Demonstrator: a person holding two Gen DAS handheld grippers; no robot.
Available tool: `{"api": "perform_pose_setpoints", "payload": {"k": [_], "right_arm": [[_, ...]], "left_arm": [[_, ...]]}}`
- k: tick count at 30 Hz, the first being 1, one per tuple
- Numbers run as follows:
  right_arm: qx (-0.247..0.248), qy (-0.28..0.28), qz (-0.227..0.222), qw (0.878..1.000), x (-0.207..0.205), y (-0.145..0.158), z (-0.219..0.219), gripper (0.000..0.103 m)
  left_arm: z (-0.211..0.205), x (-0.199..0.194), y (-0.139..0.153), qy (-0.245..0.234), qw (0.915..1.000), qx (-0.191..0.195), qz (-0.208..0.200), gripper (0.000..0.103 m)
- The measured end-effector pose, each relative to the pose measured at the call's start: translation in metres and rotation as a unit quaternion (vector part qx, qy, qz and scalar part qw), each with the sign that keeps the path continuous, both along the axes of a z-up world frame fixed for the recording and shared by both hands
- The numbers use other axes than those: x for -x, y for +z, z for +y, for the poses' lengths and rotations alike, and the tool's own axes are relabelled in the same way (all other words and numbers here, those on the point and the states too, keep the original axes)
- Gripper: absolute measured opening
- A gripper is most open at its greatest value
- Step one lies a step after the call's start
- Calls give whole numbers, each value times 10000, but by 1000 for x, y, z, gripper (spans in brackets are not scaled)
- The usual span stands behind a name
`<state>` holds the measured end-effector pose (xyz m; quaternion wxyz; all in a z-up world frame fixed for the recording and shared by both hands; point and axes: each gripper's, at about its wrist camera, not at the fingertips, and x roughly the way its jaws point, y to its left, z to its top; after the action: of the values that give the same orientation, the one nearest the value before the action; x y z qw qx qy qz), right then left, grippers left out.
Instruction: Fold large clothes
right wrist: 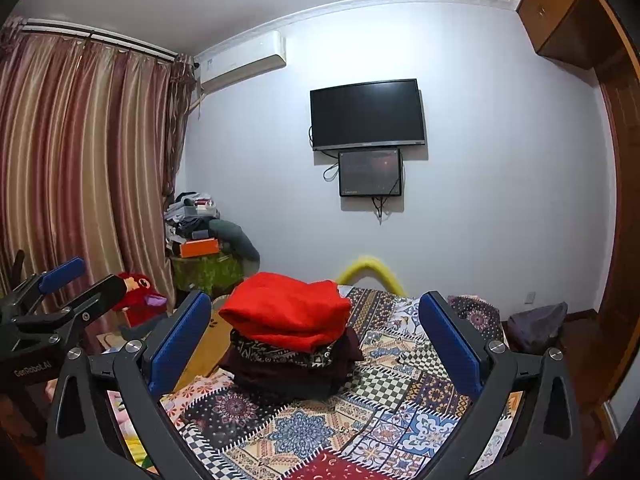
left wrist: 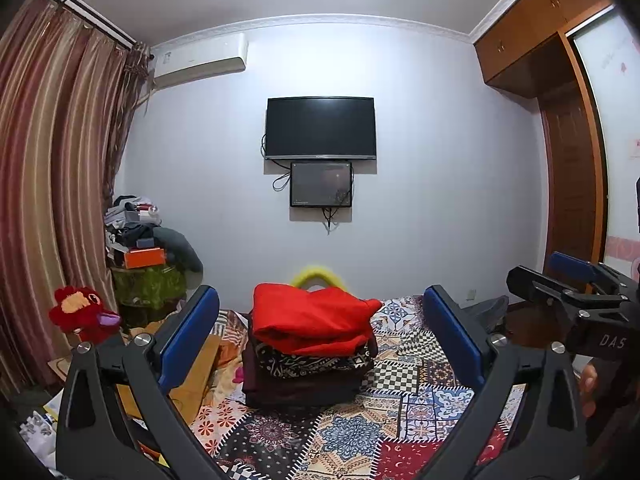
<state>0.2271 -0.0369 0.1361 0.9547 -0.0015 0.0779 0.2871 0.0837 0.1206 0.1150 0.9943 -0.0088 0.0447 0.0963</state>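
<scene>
A stack of folded clothes lies on the patchwork bedspread [left wrist: 404,412] [right wrist: 384,408]. A folded red garment [left wrist: 312,318] [right wrist: 286,310] tops the stack, with a black-and-white patterned piece [left wrist: 308,362] [right wrist: 276,350] and dark maroon pieces [left wrist: 296,390] [right wrist: 280,378] beneath. My left gripper [left wrist: 322,328] stands open, its blue pads well apart and short of the stack, with nothing between them. My right gripper [right wrist: 316,332] is open too and holds nothing. Each gripper shows at the edge of the other's view: the right one [left wrist: 576,296], the left one [right wrist: 64,292].
A red plush toy [left wrist: 84,312] [right wrist: 140,298] sits by the striped curtain [left wrist: 52,184]. A cluttered side table [left wrist: 148,264] [right wrist: 208,256] stands in the corner. A television [left wrist: 320,128] [right wrist: 366,114] hangs on the far wall. A wooden wardrobe [left wrist: 560,92] fills the right side.
</scene>
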Motion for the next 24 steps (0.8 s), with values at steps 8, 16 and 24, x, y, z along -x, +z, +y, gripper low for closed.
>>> {"api": "perform_pose_setpoints", "payload": {"k": [8, 16, 24], "right_arm": [[70, 25, 71, 9999, 5, -1, 0, 103], [169, 40, 121, 9998, 6, -1, 6, 103], [256, 28, 151, 9996, 6, 0, 7, 103]], "left_arm": [[4, -1, -4, -59, 9999, 83, 93, 103], [4, -4, -7, -25, 9999, 67, 146, 103], [6, -10, -11, 14, 9996, 156, 239, 103]]}}
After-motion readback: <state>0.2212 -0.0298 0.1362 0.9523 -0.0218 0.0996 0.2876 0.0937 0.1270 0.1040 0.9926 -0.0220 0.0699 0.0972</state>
